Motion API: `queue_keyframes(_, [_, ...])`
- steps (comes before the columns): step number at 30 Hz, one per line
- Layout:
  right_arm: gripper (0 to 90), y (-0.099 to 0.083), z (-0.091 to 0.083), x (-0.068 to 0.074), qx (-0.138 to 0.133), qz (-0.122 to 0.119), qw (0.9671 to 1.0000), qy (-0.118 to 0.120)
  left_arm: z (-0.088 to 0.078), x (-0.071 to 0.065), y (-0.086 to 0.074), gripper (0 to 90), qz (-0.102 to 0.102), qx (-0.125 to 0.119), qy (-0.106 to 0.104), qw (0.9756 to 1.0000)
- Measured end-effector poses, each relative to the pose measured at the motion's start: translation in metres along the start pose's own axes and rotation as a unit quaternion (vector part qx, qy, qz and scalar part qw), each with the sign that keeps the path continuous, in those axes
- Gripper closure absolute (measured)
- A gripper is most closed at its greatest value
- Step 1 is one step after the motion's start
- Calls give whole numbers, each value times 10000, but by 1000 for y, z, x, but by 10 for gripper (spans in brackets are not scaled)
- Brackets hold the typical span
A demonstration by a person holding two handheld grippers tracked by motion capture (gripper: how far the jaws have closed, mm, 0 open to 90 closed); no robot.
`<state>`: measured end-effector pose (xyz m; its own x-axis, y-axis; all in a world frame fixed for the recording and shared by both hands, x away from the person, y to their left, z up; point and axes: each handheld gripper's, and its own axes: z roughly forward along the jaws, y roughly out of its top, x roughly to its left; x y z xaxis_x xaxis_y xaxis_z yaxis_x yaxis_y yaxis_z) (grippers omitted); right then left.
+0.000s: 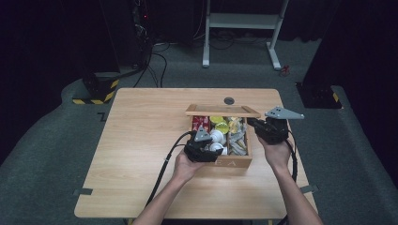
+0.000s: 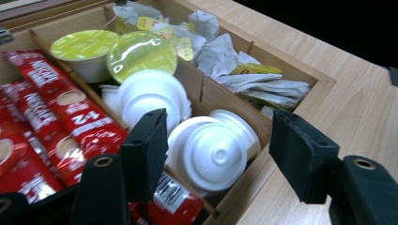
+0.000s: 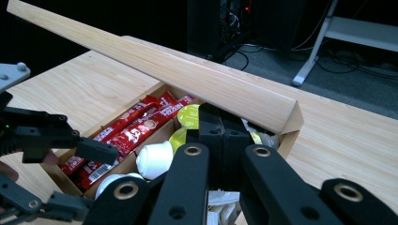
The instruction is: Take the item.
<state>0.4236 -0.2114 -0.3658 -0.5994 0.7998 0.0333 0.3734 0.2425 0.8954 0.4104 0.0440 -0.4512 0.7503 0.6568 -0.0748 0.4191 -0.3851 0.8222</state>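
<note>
A wooden box point(image 1: 230, 161) with its lid point(image 1: 220, 111) raised stands at the table's middle right. It holds red sachets point(image 2: 56, 117), yellow-lidded cups point(image 2: 141, 54), white cups and crumpled tea bags point(image 2: 244, 70). My left gripper point(image 1: 209, 149) hangs over the box's near side. In the left gripper view its jaws point(image 2: 218, 136) stand apart on either side of one white cup point(image 2: 213, 152), with a gap at the right pad. My right gripper point(image 1: 256, 125) is at the box's right edge under the lid point(image 3: 155, 61), jaws point(image 3: 220, 119) pressed together with nothing seen between them.
The box sits on a light wooden table point(image 1: 141, 140) with a round cable hole point(image 1: 229, 101) behind the lid. Bare tabletop lies to the left. A white desk frame point(image 1: 244, 21) and a striped base point(image 1: 96, 91) stand on the grey floor beyond.
</note>
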Motion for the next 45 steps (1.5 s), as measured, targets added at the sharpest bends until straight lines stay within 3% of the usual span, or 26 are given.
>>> queue_keyframes(6, [900, 1, 0, 0, 15, -6, 10000, -2, 9, -4, 1, 375, 56, 152, 6, 9999])
queue_keyframes(14, [900, 0, 0, 0, 12, -15, 10000, 9, 14, -1, 0, 401, 19, 265, 172, 9995])
queue_keyframes(17, [900, 0, 0, 0, 22, -24, 10000, 11, 15, 0, 1, 420, 127, 267, 294, 9991])
queue_keyframes(25, [900, 0, 0, 0, 16, -6, 10000, 25, 19, 4, 1, 442, 103, 210, 242, 9994])
queue_keyframes(28, [900, 0, 0, 0, 28, -27, 10000, 14, 19, -1, 0, 462, 305, 316, 274, 9987])
queue_keyframes(40, [900, 0, 1, 0, 28, -16, 10000, 21, 25, 3, 4, 448, 270, 421, 221, 9985])
queue_keyframes(45, [900, 0, 1, 0, 31, 14, 10000, 24, 25, 2, 4, 458, 422, 477, 262, 9976])
